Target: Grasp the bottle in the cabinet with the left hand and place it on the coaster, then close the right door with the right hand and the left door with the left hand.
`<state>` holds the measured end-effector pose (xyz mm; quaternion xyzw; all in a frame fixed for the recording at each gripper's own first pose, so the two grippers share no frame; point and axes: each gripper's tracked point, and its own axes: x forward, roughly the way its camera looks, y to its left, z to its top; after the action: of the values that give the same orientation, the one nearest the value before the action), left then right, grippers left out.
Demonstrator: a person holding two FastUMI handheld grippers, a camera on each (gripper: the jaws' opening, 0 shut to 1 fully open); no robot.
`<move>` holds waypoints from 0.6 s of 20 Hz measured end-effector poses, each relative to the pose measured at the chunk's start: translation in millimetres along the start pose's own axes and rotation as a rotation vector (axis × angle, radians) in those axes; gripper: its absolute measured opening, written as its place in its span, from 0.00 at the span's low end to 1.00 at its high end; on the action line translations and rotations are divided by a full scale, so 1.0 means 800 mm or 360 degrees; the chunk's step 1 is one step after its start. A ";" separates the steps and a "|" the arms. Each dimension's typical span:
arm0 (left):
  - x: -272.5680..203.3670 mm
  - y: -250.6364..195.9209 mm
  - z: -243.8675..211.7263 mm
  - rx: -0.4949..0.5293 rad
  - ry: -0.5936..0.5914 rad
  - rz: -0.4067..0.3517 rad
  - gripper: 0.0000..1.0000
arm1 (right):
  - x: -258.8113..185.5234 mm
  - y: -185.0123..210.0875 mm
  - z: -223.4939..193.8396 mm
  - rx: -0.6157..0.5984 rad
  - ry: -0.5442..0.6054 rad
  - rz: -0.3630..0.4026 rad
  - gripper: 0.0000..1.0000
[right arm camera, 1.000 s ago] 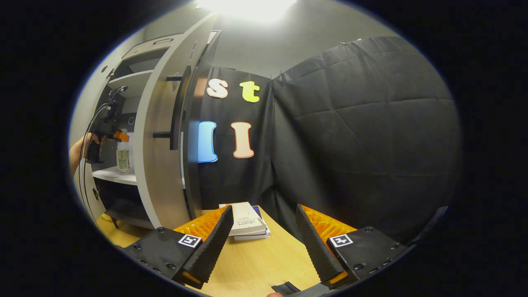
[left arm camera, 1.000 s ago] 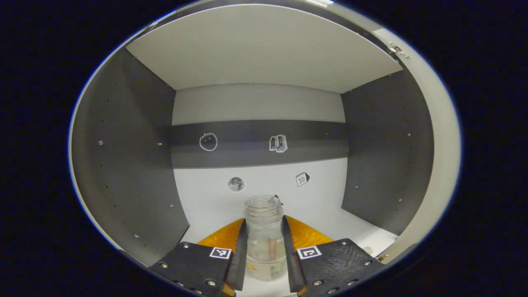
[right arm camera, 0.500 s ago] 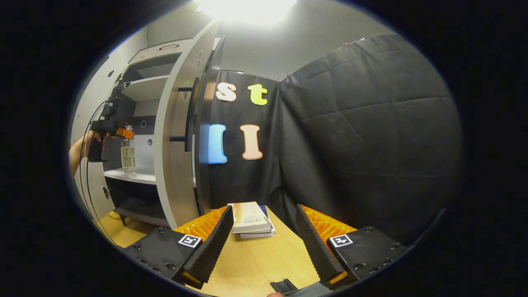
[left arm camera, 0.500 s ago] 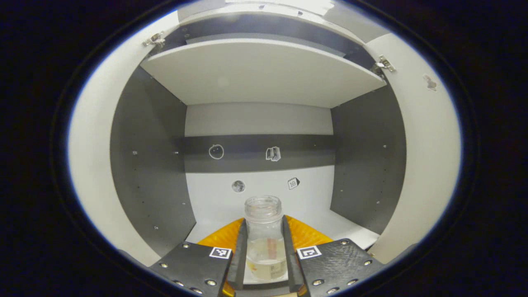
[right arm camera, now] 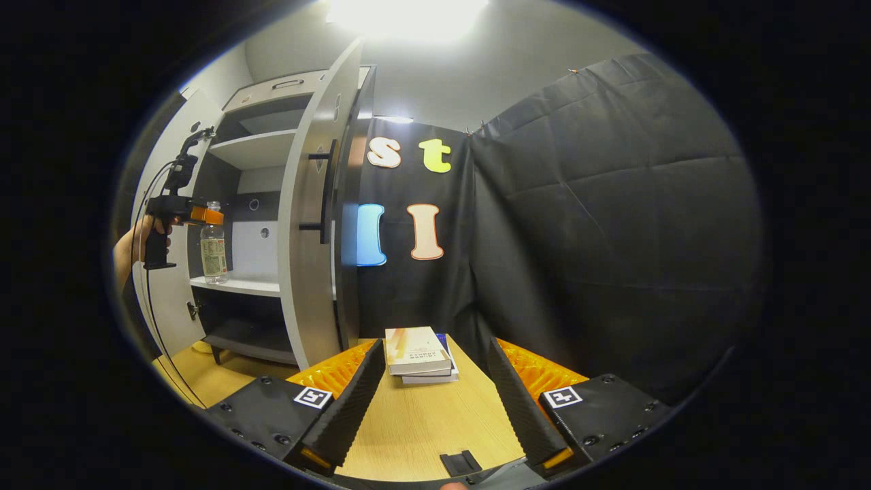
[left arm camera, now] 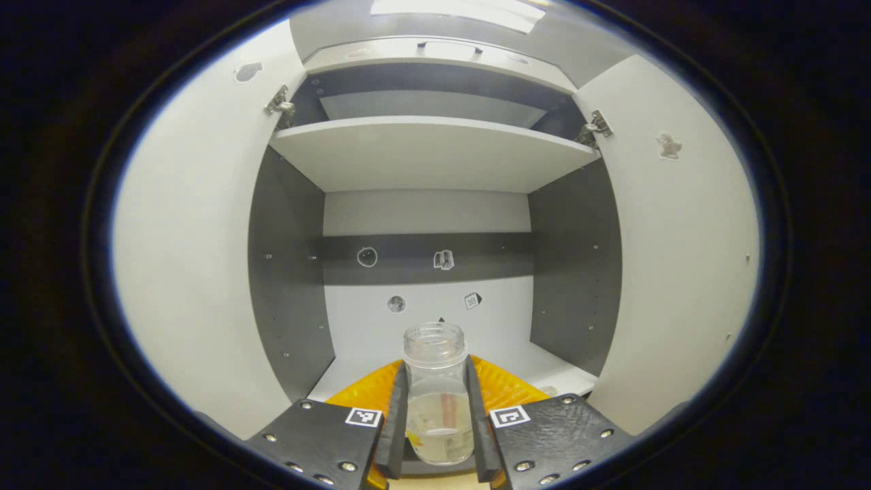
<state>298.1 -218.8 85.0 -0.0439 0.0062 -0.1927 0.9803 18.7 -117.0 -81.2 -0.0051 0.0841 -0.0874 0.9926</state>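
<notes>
Between the left hand-held gripper's (left arm camera: pixel 437 429) fingers stands the bottle (left arm camera: pixel 436 395), clamped.

Clear glossy plastic bottle (left arm camera: pixel 435 401) with a paper label, smooth matt laminate cabinet (left arm camera: pixel 435 153) shelves and doors, shiny metal hinges (left arm camera: pixel 279 107), pale wood-grain surface (right arm camera: pixel 422 422), matt paperback books (right arm camera: pixel 418 352), wrinkled matt black cloth wall (right arm camera: pixel 612 224)
</notes>
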 end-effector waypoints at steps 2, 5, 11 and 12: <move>-0.018 -0.003 -0.006 -0.0004 0.0009 0.0013 0.43 | -0.007 -0.004 -0.004 0.0003 0.0004 0.0018 0.96; -0.043 -0.010 -0.019 -0.0045 0.0018 0.0016 0.42 | -0.016 -0.010 -0.009 0.0011 0.0016 0.0043 0.97; -0.091 -0.025 -0.056 -0.0073 0.0039 0.0024 0.42 | -0.033 -0.016 -0.019 0.0000 0.0035 0.0097 0.94; -0.097 -0.027 -0.063 -0.0088 0.0046 0.0026 0.43 | -0.036 -0.017 -0.022 0.0000 0.0040 0.0106 0.97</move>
<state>216.6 -213.7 36.4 -0.0680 0.0261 -0.1850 0.9800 -14.7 -125.5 -93.7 -0.0013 0.0966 -0.0543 0.9938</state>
